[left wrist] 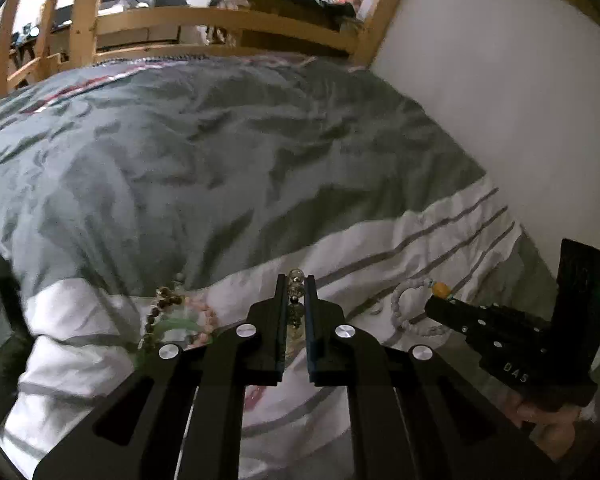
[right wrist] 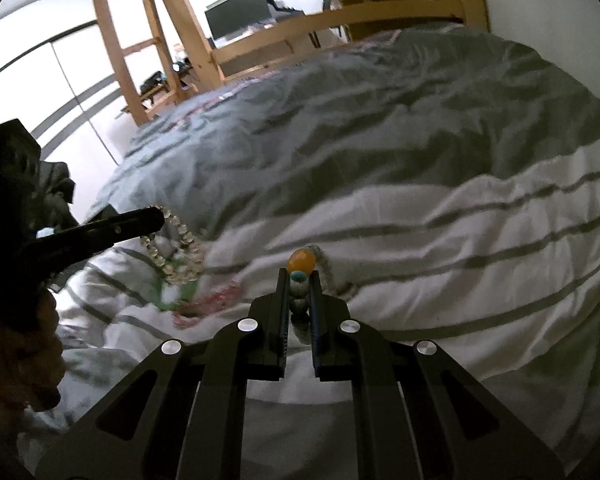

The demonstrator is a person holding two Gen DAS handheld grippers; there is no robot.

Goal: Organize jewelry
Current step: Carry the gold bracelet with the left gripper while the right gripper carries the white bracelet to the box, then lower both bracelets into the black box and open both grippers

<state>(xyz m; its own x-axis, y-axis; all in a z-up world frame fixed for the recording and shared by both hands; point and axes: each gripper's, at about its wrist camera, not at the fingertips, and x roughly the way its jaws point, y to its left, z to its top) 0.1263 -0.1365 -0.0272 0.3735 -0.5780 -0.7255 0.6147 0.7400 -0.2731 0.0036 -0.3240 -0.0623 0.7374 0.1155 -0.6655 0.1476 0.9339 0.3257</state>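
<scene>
My left gripper [left wrist: 295,280] is shut on a clear-bead bracelet [left wrist: 296,300], whose beads sit between the fingers; it also shows in the right wrist view [right wrist: 176,252], hanging from that gripper [right wrist: 156,216]. My right gripper [right wrist: 299,274] is shut on a white-bead bracelet with an orange bead [right wrist: 301,261]; in the left wrist view this bracelet [left wrist: 400,308] hangs from the right gripper [left wrist: 434,306]. A brown-bead bracelet [left wrist: 162,308], a green bangle [left wrist: 172,326] and a pink-bead bracelet [left wrist: 208,320] lie together on the bed.
The grey and white striped duvet [left wrist: 220,160] covers the bed. A white wall [left wrist: 500,100] runs along the right. A wooden bed frame [left wrist: 220,20] stands at the far end, with a ladder [right wrist: 140,40] and a desk with a monitor [right wrist: 236,10] beyond.
</scene>
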